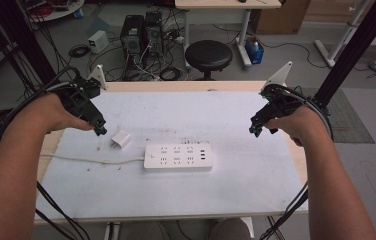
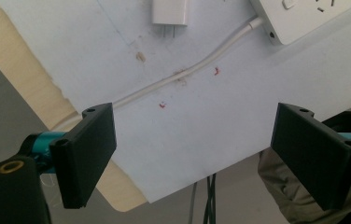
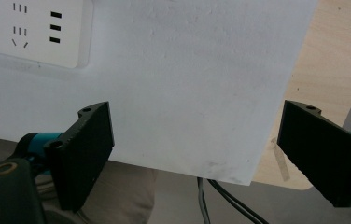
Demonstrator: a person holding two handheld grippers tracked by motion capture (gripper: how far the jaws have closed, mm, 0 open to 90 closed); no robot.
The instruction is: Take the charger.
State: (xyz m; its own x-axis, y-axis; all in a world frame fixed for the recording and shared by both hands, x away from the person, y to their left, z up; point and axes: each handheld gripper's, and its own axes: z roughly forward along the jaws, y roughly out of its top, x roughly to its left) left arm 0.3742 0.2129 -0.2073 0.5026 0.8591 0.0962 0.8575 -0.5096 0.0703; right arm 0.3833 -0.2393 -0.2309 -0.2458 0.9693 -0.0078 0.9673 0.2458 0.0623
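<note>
High view: the left gripper [image 1: 100, 131] is hovering over the white sheet on the table [image 1: 236, 86], just beside the small white charger plug [image 1: 121, 139] and nearest to it. The jaws' spread is hard to read from here. The plug is lying on the sheet, just left of the white power strip [image 1: 178, 157], apart from it. The strip's cord [image 1: 91, 160] is running off toward the left table edge. The right gripper [image 1: 256, 129] is hanging well to the right of the strip, over bare sheet, holding nothing.

Left gripper view: the left gripper [image 2: 194, 154] is showing its jaws wide apart and empty. The plug [image 2: 169, 11] is sitting far up at the top edge, prongs pointing toward the camera, with the cord [image 2: 183, 74] crossing between it and the jaws. A corner of the strip [image 2: 299, 18] is showing at top right.

Right gripper view: the right gripper [image 3: 194, 149] is also standing wide and empty over the sheet's near corner. The strip's socket face [image 3: 29, 28] is at top left, well away.

Judgement: this looks like the approach step, nothing grasped yet. Next move probably calls for the left gripper going forward and down to straddle the plug body, closing across its flat sides clear of the prongs. The right one likely needs to come over to steady the strip.
</note>
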